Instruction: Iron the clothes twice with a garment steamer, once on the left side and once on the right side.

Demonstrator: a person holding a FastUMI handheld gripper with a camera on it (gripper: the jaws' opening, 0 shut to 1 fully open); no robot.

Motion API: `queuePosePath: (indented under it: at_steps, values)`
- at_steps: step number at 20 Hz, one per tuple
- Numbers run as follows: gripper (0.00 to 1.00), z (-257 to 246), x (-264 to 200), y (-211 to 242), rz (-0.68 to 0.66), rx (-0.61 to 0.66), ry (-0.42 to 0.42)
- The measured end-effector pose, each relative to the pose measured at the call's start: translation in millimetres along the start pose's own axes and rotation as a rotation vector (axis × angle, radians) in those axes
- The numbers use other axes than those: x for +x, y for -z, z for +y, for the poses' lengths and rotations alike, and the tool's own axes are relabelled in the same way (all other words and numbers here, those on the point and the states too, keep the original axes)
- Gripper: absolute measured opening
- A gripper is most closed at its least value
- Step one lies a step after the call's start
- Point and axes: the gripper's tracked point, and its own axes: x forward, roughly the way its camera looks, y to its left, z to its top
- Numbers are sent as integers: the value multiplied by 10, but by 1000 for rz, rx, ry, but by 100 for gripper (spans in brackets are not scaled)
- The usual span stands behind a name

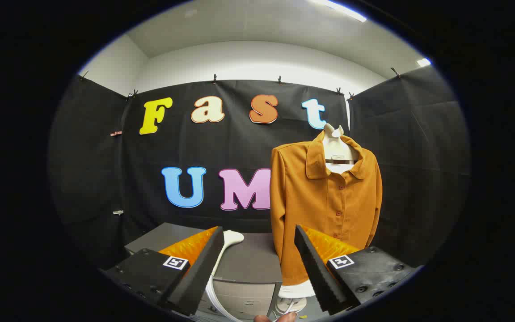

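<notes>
The gripper [257, 232] is seen with its fingers spread wide apart, nothing being held between them. Beyond the right finger an orange button-front shirt [324, 201] is hung on a pale hanger form [337, 147], upright, its collar open and its buttons fastened down the front. The form's white base [294, 293] is seen under the shirt's hem. Just ahead of the left finger, the white head of a garment steamer [231, 238] is laid on a grey surface [251, 261], and its white hose [215, 295] is curved down between the fingers. A fingertip [275, 318] of a person is glimpsed low between the gripper's fingers, near a thin white cord [289, 307].
</notes>
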Motion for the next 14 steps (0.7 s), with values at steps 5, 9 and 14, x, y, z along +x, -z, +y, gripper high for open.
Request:
queuePosePath:
  at_steps: [5, 9, 14]
  values:
    - [98, 19, 10, 38, 2, 2, 3]
    - [98, 42, -11, 49, 5, 2, 5]
    - [98, 101, 3, 84, 13, -4, 2]
